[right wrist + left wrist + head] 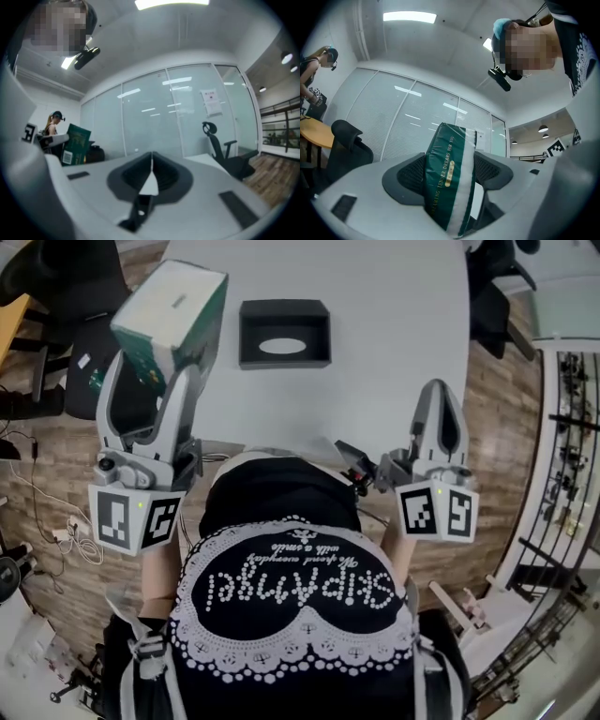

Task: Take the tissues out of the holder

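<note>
A green and white tissue pack [172, 317] is held up in the air at the table's left edge, with my left gripper [150, 395] shut on it. In the left gripper view the tissue pack [449, 180] sits squeezed between the two dark pads, pointing up toward the ceiling. The black tissue holder [284, 333] lies on the white table [394, 334], its oval slot facing up. My right gripper [440, 395] hovers at the table's near right edge, jaws together with nothing between them. From the right gripper view the tissue pack [74, 144] shows far left.
Black office chairs [80, 324] stand left of the table and another chair [492, 296] at the far right. Cables [56, 512] lie on the wooden floor at left. A glass partition wall [178, 112] is behind. Another person [314, 79] stands in the distance.
</note>
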